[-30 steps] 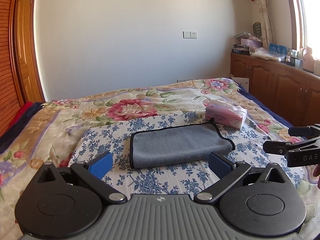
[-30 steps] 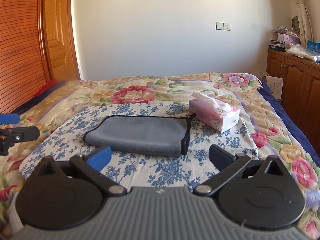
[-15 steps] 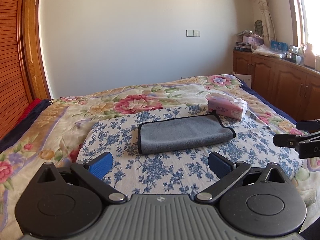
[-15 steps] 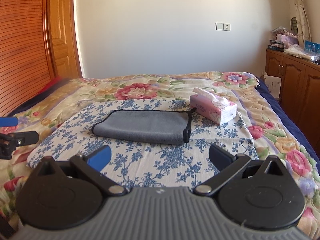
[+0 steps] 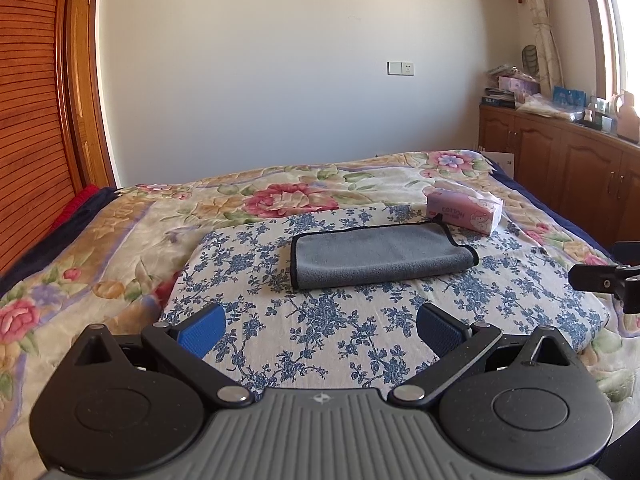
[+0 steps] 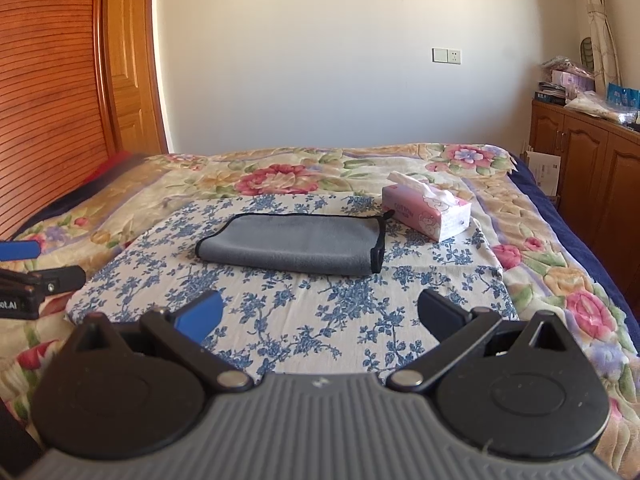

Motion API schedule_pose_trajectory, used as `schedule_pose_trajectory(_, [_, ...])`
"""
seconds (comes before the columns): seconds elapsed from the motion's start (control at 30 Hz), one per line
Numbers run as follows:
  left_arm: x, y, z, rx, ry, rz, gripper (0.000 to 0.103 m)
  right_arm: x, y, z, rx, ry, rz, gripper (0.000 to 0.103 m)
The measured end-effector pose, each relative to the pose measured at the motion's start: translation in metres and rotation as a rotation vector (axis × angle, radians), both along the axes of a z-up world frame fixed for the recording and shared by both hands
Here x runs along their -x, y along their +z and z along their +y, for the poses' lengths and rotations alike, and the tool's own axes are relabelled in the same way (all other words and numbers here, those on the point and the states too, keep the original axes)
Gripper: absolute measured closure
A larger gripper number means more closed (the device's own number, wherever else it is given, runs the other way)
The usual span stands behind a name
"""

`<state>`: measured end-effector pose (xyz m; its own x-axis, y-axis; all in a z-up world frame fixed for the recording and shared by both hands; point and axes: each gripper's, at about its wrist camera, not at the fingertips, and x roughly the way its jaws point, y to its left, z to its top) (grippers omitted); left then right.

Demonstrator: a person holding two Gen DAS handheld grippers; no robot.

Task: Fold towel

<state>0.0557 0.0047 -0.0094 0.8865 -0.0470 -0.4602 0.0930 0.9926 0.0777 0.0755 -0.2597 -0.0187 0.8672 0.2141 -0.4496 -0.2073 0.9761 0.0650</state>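
Observation:
A grey towel with black trim (image 5: 380, 256) lies folded flat on a blue-flowered white cloth (image 5: 320, 336) on the bed; it also shows in the right wrist view (image 6: 294, 244). My left gripper (image 5: 320, 324) is open and empty, held well back from the towel's near edge. My right gripper (image 6: 320, 314) is open and empty, also well short of the towel. The right gripper's finger shows at the right edge of the left wrist view (image 5: 600, 278). The left gripper's finger shows at the left edge of the right wrist view (image 6: 44, 276).
A pink tissue box (image 5: 464, 210) stands just beyond the towel's far right corner, also in the right wrist view (image 6: 426, 214). The floral bedspread (image 5: 120, 240) surrounds the cloth. Wooden cabinets (image 5: 560, 168) stand right of the bed, a wooden door (image 6: 128, 80) to the left.
Both grippers have drawn back from the towel and risen, so it looks smaller and farther. Both stay open. The towel has not moved.

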Motion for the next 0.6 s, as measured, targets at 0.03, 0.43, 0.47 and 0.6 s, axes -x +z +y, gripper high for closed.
schedule_pose_trajectory(0.03, [0.001,-0.001,0.000,-0.002,0.002,-0.001,0.000,0.000,0.000,0.000,0.001,-0.001,-0.001,0.000])
schedule_pose_trajectory(0.43, [0.000,-0.010,0.003,0.009,0.029,-0.011,0.000,-0.003,-0.005,0.001,0.010,-0.017,-0.004,0.000])
schedule_pose_trajectory(0.47, [0.000,-0.010,0.003,0.011,0.030,-0.014,0.000,-0.003,-0.005,0.001,0.008,-0.020,-0.006,0.000])
schedule_pose_trajectory(0.6, [-0.002,-0.012,0.005,0.022,0.037,-0.025,0.000,-0.001,-0.004,-0.001,0.004,-0.029,-0.024,0.000])
